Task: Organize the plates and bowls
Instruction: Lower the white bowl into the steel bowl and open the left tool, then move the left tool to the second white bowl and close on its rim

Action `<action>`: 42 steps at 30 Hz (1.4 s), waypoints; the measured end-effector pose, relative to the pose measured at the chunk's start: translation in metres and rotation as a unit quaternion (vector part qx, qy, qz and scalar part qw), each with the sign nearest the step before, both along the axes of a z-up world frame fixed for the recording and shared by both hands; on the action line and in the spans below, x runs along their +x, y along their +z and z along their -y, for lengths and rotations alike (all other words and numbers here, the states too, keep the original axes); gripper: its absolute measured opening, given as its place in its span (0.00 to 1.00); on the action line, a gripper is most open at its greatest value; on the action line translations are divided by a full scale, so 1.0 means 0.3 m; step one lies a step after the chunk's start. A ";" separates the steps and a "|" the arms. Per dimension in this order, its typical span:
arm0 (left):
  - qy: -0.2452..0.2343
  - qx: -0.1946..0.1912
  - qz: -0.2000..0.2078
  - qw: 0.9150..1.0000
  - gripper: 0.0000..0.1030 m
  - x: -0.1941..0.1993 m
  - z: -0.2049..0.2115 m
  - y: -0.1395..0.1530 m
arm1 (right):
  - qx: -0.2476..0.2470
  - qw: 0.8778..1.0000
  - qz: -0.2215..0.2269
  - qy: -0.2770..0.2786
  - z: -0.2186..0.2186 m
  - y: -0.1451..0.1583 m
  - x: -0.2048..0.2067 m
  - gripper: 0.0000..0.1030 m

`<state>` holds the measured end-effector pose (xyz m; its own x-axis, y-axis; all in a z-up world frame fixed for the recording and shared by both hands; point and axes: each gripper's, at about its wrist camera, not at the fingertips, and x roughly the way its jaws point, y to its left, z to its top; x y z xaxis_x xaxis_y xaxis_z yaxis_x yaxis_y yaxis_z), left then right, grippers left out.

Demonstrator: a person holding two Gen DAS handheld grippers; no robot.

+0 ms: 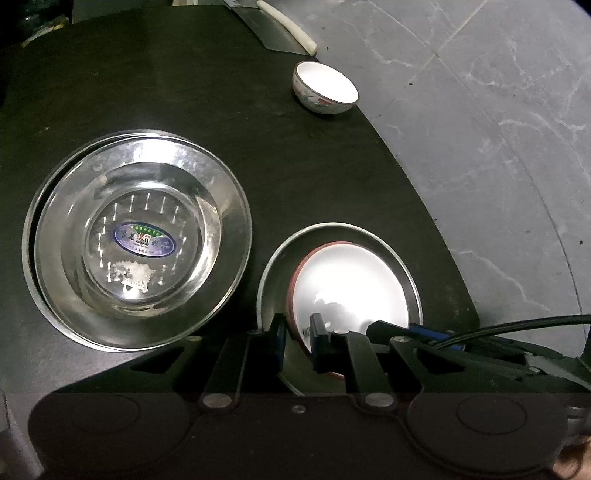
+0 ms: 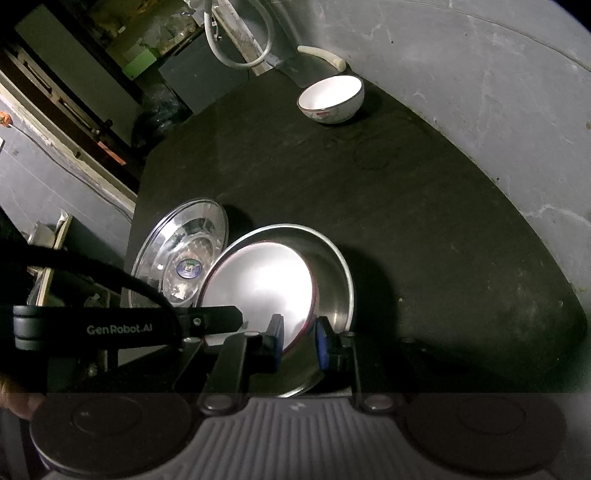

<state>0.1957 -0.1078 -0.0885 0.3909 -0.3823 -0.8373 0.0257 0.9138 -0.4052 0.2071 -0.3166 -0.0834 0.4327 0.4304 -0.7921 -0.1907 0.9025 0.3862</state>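
A white bowl with a red rim (image 1: pixel 347 288) (image 2: pixel 258 284) rests tilted inside a steel plate (image 1: pixel 273 266) (image 2: pixel 332 280) on the black table. My left gripper (image 1: pixel 298 341) is shut on the bowl's near left rim, one finger inside and one outside. My right gripper (image 2: pixel 300 341) is shut on the bowl's near right rim in the same way. Each gripper shows in the other's view: the right gripper (image 1: pixel 402 330) and the left gripper (image 2: pixel 221 319). Two stacked steel plates (image 1: pixel 136 240) (image 2: pixel 181 254) lie just left. A small patterned porcelain bowl (image 1: pixel 325 88) (image 2: pixel 330 98) stands far back.
A cleaver (image 1: pixel 269 29) with a white handle (image 2: pixel 321 55) lies at the table's far edge behind the small bowl. The black table (image 1: pixel 221 110) ends in a curved edge on the right, with grey tiled floor (image 1: pixel 498 147) beyond. Shelves and clutter (image 2: pixel 92 74) sit far left.
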 end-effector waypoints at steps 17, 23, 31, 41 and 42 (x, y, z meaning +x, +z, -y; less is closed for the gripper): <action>0.001 0.011 0.006 1.000 0.27 0.010 0.013 0.018 | -0.010 1.000 0.008 0.001 0.010 0.008 0.003 0.22; 0.013 0.001 0.019 1.000 0.35 0.007 -0.001 0.050 | -0.011 1.000 0.015 0.005 0.011 0.019 0.003 0.31; 0.038 0.009 0.051 0.998 0.70 0.014 -0.024 0.107 | -0.008 0.999 0.038 0.002 0.024 0.069 0.004 0.52; 0.095 0.047 0.045 0.993 0.99 0.081 -0.066 0.102 | -0.027 0.998 0.045 -0.042 0.067 0.047 0.080 0.95; 0.100 0.051 0.041 0.993 0.99 0.095 -0.068 0.095 | -0.024 0.998 0.035 -0.045 0.072 0.031 0.098 0.95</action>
<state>0.2242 -0.0873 -0.0600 0.5199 -0.2050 -0.8293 -0.1317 0.9399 -0.3149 0.2365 -0.3381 -0.0742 0.5224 0.3496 -0.7777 -0.1332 0.9344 0.3305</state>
